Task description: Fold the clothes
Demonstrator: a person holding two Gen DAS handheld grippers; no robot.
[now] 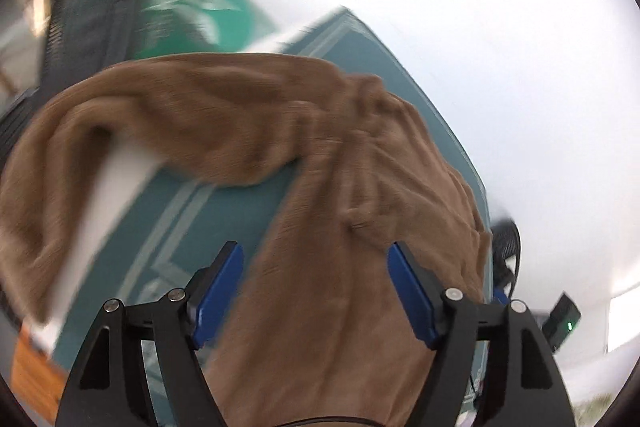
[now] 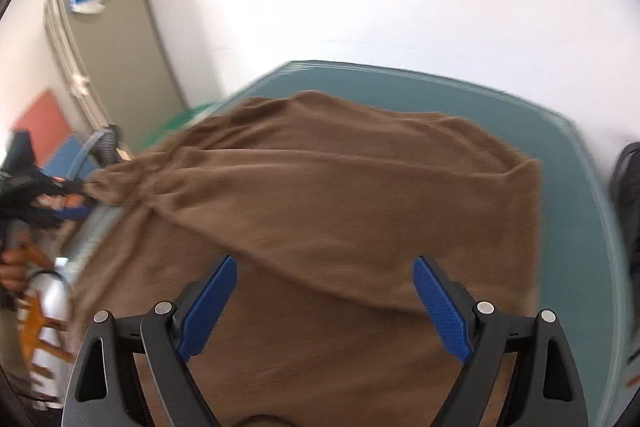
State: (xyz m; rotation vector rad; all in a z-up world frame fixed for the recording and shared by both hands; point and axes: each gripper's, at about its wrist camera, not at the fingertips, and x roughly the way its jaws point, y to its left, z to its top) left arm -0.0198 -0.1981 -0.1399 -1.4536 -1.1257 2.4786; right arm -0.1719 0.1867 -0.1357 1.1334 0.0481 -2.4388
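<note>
brown cloth [image 2: 340,195] is lying rumpled over the teal table [image 2: 568,163]; right gripper [image 2: 324,307] is spread wide just above it, pinching nothing; left gripper [image 1: 316,287] is spread too, with cloth running between its blue pads [image 1: 218,291]; everything's pretty blurry

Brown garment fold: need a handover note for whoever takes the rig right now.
Left claw: open, nothing gripped, over the brown garment.
Right claw: open, nothing gripped, over the same garment.
Garment: lies rumpled on the teal table. One end trails over the table edge in the left wrist view.
Done: a layer seems turned over on a diagonal. The views are blurred, so check it.
Left: probably pull the trailing end back on, flatten the wrinkles, then finish the folds.
</note>
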